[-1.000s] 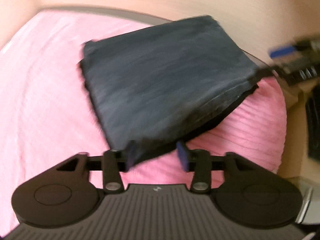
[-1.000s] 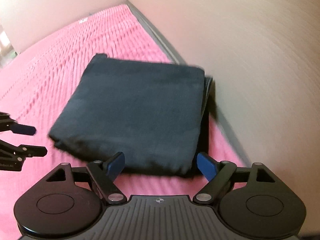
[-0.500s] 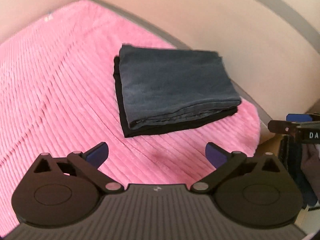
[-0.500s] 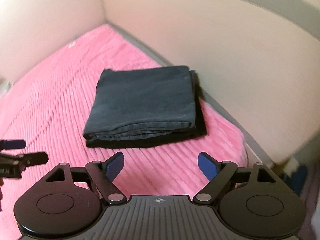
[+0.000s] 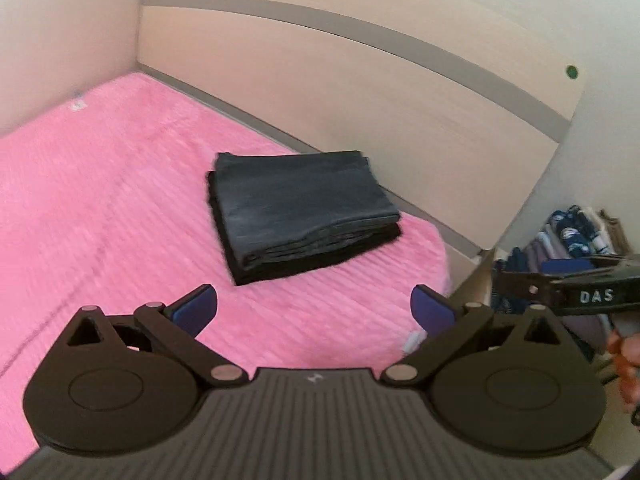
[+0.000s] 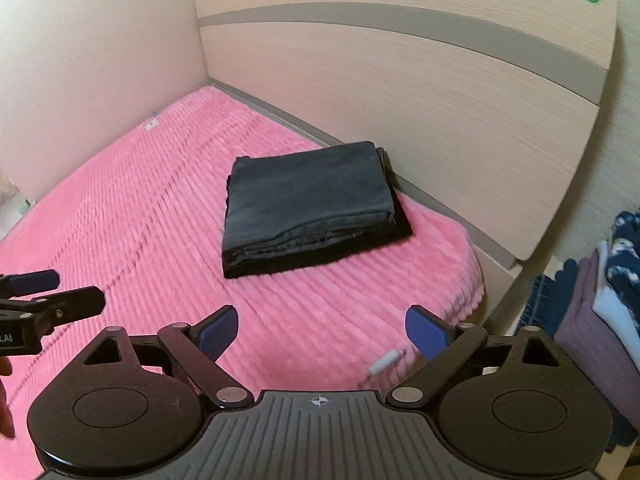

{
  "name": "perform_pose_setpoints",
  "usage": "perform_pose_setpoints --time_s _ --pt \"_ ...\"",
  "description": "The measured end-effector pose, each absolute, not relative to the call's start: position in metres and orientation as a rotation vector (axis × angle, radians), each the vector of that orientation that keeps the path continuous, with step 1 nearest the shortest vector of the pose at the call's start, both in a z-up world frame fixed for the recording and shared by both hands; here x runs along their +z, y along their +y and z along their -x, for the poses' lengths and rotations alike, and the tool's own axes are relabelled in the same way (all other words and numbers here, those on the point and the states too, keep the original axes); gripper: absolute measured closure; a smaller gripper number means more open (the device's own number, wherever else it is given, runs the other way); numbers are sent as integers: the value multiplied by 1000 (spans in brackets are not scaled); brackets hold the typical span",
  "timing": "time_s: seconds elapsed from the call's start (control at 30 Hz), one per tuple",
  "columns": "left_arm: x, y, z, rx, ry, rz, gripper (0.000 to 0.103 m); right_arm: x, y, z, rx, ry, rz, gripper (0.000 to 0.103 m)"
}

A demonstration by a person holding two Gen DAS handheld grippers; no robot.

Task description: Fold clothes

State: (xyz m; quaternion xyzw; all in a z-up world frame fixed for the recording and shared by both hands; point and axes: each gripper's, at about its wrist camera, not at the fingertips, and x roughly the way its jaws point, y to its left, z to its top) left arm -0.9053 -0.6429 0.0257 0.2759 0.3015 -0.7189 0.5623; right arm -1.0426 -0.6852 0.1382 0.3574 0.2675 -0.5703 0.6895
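A folded dark grey garment (image 5: 304,208) (image 6: 308,200) lies flat on the pink ribbed bedspread (image 5: 100,208) (image 6: 140,208), close to the headboard, on top of another folded black piece. My left gripper (image 5: 314,306) hangs well back from the stack and above the bed, open wide with nothing between its blue pads. My right gripper (image 6: 320,330) is also clear of the stack, its jaws still opening, and only bedspread shows between them. Each gripper shows at the edge of the other's view.
A pale wooden headboard (image 5: 360,92) (image 6: 400,72) with a grey stripe stands behind the stack, and a wall closes the left side. To the right of the bed's corner sits a pile of other clothes (image 5: 568,232) (image 6: 600,292). A person's fingers (image 5: 624,360) show at the right edge.
The left gripper let go of the garment's near edge and opened wide. Both grippers drew back and rose, so the stack now looks smaller and farther away.
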Motion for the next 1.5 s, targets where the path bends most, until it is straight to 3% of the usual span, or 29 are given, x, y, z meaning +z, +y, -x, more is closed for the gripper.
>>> perform_pose_setpoints --time_s 0.63,1.5 --pt "41 -654 964 -1485 737 -633 2 155 -719 1090 -1189 638 -726 9" --pt "28 -659 979 -1452 779 -685 2 156 -720 1075 -1134 682 -689 9"
